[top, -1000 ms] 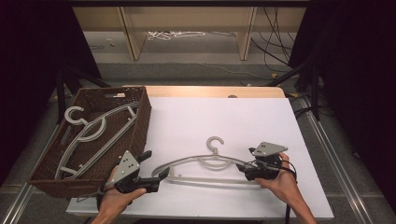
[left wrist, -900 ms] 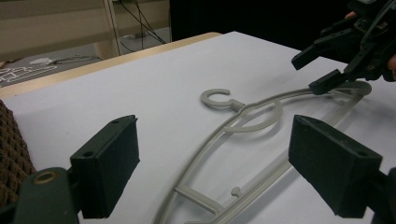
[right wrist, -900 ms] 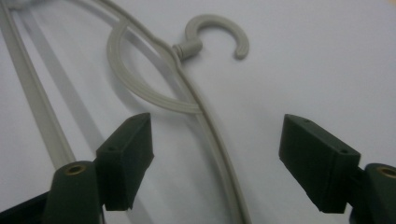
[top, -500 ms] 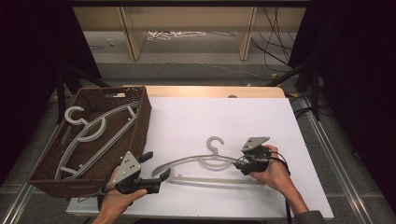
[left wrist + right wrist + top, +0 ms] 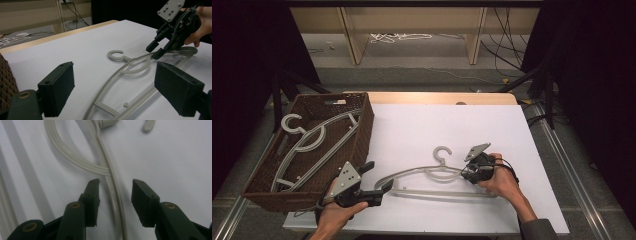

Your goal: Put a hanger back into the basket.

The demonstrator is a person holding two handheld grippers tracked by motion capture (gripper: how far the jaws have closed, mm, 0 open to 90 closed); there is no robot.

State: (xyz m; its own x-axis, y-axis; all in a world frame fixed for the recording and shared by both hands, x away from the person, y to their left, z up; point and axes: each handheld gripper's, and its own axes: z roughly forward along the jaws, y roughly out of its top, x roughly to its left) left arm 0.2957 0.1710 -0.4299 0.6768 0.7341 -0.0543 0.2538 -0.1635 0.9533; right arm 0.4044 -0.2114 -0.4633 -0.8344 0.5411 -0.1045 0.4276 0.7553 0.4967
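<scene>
**With jaws astride the hanger's shoulder, close squarely before lifting**

While the right gripper stands released with its jaws either side of the grey plastic hanger, the grasp is not yet made. That hanger lies flat on the white tabletop, near the front edge and right of centre, its hook pointing toward the far edge. In the right gripper view the shoulder rod runs up between the two jaws, nearer the left one. To do this well, I judge the hand should shift a little so the rod sits midway, keep the jaws low against the tabletop, then close firmly; a thin, smooth rod may slip or twist if pinched off-centre.

At the hanger's other end, the left gripper also hangs released, jaws spread wide, just beside the left tip and close to the wicker basket at the tabletop's left edge, which holds another hanger.

Whether either gripper's jaws touch the tabletop or the hanger cannot be told. The left gripper view cuts off the hanger's near end, and the right gripper's body hides part of its right shoulder in the high view.
</scene>
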